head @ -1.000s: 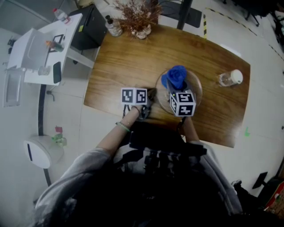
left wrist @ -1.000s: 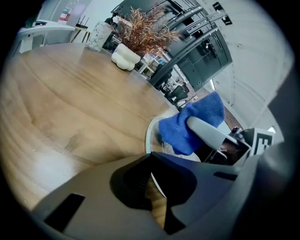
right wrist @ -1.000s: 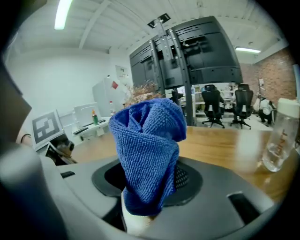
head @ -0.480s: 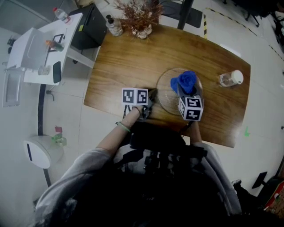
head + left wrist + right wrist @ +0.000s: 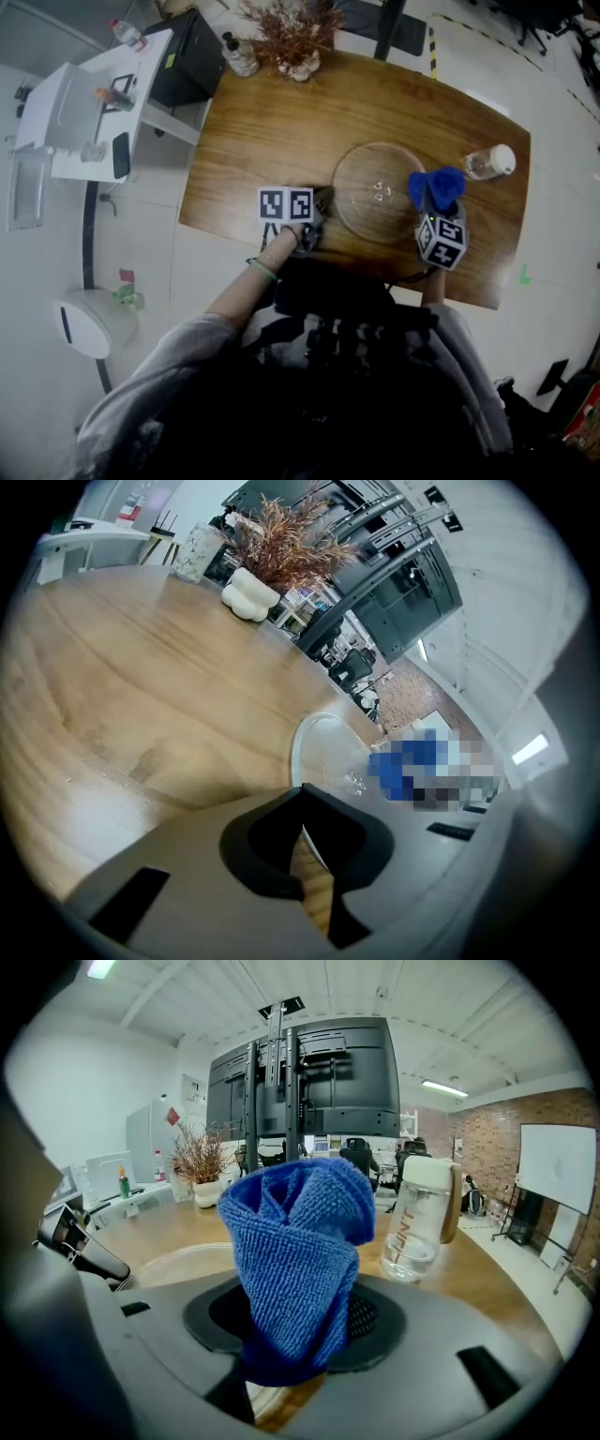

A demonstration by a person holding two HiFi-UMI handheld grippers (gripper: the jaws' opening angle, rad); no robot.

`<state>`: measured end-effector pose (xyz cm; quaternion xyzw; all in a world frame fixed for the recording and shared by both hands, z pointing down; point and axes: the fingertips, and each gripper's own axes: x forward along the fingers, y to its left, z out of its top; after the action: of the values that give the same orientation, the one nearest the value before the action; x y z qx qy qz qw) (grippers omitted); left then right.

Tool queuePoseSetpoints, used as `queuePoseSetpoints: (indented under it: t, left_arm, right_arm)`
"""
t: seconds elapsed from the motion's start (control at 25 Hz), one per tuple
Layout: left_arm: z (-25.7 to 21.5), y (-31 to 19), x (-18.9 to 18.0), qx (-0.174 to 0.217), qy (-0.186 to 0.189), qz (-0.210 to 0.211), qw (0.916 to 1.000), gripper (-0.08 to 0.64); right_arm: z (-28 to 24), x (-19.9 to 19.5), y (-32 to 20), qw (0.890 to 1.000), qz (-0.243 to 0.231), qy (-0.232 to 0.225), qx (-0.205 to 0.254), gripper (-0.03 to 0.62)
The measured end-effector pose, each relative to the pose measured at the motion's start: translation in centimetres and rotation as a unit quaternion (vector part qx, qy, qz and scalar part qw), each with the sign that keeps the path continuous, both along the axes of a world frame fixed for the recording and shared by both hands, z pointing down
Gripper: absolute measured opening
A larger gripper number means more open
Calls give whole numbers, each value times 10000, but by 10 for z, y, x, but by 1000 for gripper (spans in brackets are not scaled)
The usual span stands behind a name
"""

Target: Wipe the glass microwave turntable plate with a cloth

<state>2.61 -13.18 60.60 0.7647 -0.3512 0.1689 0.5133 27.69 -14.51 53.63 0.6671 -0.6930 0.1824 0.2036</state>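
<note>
The clear glass turntable plate (image 5: 378,192) lies flat on the wooden table (image 5: 272,131). My left gripper (image 5: 319,204) sits at the plate's left edge. In the left gripper view the plate's rim (image 5: 323,752) runs into the narrow slit between the closed jaws of my left gripper (image 5: 302,841). My right gripper (image 5: 439,211) is shut on a bunched blue cloth (image 5: 436,187), which stands just past the plate's right edge. The cloth (image 5: 295,1241) fills the right gripper view, sticking up from my right gripper (image 5: 295,1335), with the plate (image 5: 178,1260) behind it to the left.
A clear plastic bottle with a pale cap (image 5: 487,165) stands right of the cloth, close by (image 5: 417,1218). A dried plant in a white vase (image 5: 292,37) and a small bottle (image 5: 239,56) stand at the table's far edge. A white side desk (image 5: 84,103) stands to the left.
My right gripper has carried the blue cloth rightward, from over the plate's middle to beyond its right rim. The left gripper has stayed at the plate's left edge.
</note>
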Motion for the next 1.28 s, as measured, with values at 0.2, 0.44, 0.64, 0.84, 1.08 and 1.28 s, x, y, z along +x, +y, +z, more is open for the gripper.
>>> queuePoseSetpoints:
  t: [0.2, 0.44, 0.64, 0.84, 1.08, 1.28]
  left_arm:
    - [1, 0, 0, 16, -69, 10, 10000, -5]
    - [1, 1, 0, 23, -149, -10, 9999, -5]
    - [1, 1, 0, 63, -166, -19, 9998, -6]
    - [0, 0, 0, 71, -179, -10, 9998, -5]
    - [1, 0, 0, 55, -130, -13, 9999, -5]
    - [0, 1, 0, 59, -106, -9, 9999, -5]
  right_arm:
    - [-12, -29, -3, 9997, -196, -25, 122, 196]
    - [-13, -126, 1, 9896, -1322, -568, 49, 196]
    - [-6, -200, 15, 9690, -2445, -336, -96, 196]
    - [3, -205, 22, 9639, -2659, -1, -153, 196]
    - [3, -161, 21, 9776, -2088, -184, -183, 198]
    - [6, -104, 29, 9897, -1422, -112, -148, 198]
